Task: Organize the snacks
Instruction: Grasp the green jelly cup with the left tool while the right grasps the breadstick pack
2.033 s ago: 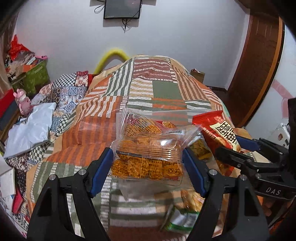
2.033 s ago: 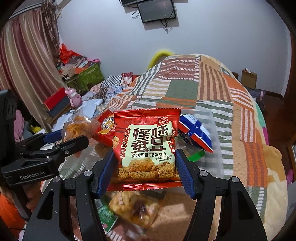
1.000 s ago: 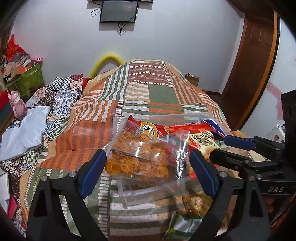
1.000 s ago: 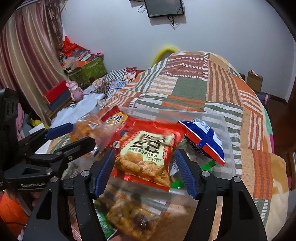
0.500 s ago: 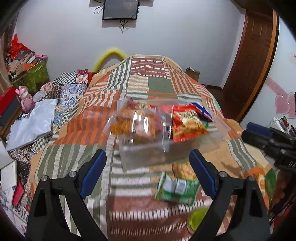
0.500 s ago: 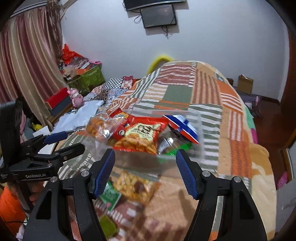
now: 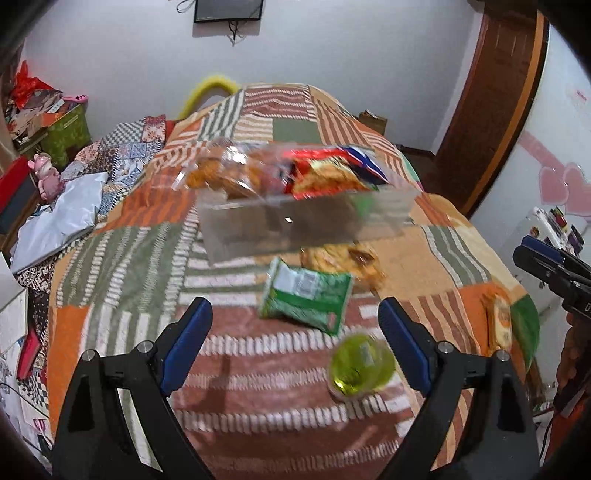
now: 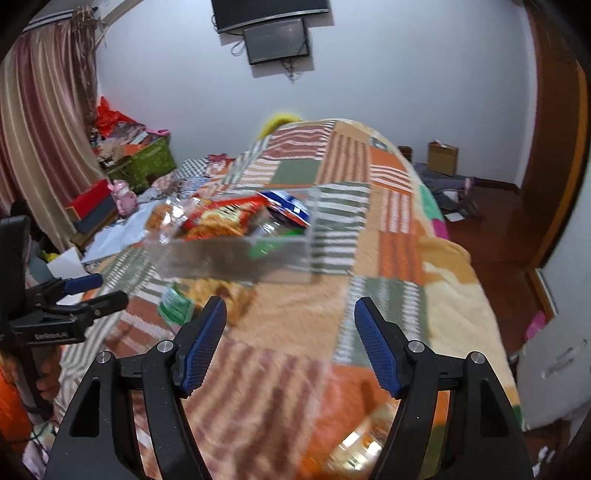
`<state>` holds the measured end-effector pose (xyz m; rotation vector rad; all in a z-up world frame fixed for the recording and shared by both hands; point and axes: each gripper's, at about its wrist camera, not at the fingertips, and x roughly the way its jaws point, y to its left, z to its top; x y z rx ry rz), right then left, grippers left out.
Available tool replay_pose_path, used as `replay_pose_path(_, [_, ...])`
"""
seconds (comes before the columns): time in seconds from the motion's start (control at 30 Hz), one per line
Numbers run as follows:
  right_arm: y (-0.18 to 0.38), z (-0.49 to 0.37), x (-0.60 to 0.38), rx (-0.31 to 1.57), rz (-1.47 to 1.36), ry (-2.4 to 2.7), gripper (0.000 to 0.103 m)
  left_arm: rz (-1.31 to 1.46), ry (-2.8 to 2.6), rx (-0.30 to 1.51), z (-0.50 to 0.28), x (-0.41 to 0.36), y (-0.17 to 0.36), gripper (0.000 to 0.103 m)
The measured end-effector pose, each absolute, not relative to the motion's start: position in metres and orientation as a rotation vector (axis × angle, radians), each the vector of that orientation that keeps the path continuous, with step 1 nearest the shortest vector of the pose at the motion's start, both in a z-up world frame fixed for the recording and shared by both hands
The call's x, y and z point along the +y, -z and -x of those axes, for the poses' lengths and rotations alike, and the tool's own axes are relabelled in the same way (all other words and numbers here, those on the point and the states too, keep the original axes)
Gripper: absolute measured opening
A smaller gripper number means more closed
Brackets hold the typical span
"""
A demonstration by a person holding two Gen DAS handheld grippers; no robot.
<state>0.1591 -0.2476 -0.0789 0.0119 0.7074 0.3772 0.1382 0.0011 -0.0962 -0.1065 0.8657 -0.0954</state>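
Clear plastic bin (image 7: 306,221) sits on the bed, on the patchwork quilt (image 7: 122,266), near mid-bed. Inside it: a clear bag of orange snacks (image 7: 225,171) at the left end, a red snack packet (image 7: 325,175) in the middle, a blue-and-white packet (image 7: 364,162) at the right end; something green shows through the wall in the right wrist view, identity unclear. Outside the bin, on the quilt just in front of it: a clear bag of brown snacks (image 7: 343,258) touching the front wall or very nearly, with a green packet (image 7: 306,295) overlapping its near edge. Nearer the camera, a green round cup (image 7: 360,365) lies apart from the packet. Another packet (image 7: 500,321) lies at the quilt's right edge, blurred, so type not readable. Left tongs (image 7: 295,336) hover above the quilt with the blue pads wide apart, nothing between them; the green packet and cup lie below the gap. Right tongs (image 8: 290,343) also hover over the quilt, jaws opening, nothing between the pads. Both views are motion-blurred. Surroundings: wall-mounted screen (image 8: 277,35) above the head of the bed, striped curtain (image 8: 44,129) and cluttered boxes at the left, wooden door frame (image 7: 491,99) at the right.
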Motion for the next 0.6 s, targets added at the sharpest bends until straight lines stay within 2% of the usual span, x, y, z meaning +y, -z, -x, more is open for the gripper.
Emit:
replay_pose_path(0.53, [0.138,-0.127,-0.301,0.838,-0.099,-0.268,0.069,0.089,0.177,0.996,-0.127,-0.048,0.142,0.091])
replay_pose_path(0.6, [0.149,-0.125,-0.306,0.859,-0.119,-0.261,0.069,0.083,0.178,1.012,-0.128,-0.051,0.147,0.086])
